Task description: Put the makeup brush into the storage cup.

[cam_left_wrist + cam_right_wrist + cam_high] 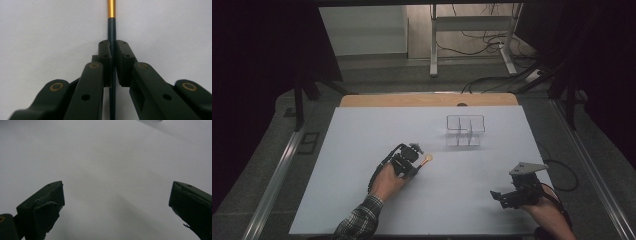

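Left gripper (113,53) clamped on thin dark rod with gold section (111,25), seen in left gripper view; rod runs straight ahead past pads over white surface. High view: same rod (427,160) only small orange tip beyond left gripper (414,161). Right gripper (116,202) jaws wide apart, nothing between; in high view it (504,197) sits well right of left one. White table top (362,165), wood edge behind, grey floor, cables beyond. Clear divided organiser (465,131) ahead of both grippers; contents can't tell.
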`<state>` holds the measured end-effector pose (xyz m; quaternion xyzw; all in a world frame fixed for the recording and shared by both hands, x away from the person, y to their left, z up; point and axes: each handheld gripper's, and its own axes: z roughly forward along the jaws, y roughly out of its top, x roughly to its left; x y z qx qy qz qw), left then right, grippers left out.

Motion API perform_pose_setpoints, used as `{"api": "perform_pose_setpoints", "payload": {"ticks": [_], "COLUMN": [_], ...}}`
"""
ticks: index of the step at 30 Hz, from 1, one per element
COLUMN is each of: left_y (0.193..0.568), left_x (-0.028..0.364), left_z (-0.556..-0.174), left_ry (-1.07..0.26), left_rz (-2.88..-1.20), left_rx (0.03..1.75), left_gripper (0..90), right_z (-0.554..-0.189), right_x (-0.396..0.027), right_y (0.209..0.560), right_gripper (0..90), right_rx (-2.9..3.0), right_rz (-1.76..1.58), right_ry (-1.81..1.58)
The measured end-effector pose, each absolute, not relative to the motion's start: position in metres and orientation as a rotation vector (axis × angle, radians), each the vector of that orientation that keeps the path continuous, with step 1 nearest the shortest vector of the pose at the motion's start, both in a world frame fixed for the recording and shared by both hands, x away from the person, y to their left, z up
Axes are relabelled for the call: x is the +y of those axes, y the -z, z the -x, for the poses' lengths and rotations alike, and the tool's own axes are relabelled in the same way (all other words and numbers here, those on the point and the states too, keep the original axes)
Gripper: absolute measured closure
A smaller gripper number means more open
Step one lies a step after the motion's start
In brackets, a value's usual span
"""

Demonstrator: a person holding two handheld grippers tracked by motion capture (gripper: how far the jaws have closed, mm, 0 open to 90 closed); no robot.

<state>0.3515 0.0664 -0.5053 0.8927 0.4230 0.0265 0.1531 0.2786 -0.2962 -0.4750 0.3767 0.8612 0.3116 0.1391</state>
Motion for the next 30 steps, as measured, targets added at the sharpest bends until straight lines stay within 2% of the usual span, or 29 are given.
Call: {"api": "perform_pose_setpoints", "payload": {"ticks": [30], "left_y": [0.497], "left_x": [0.086], "left_z": [-0.341], "left_ry": [-0.046], "left_rz": [-2.431], "left_rx": [1.141], "left_gripper": [83.5], "right_z": [-0.279], "right_x": [-0.296], "right_y": [0.475], "right_gripper": [0.2], "right_rx": [2.486], "right_rz": [-1.093], "right_ry": [-0.902]}}
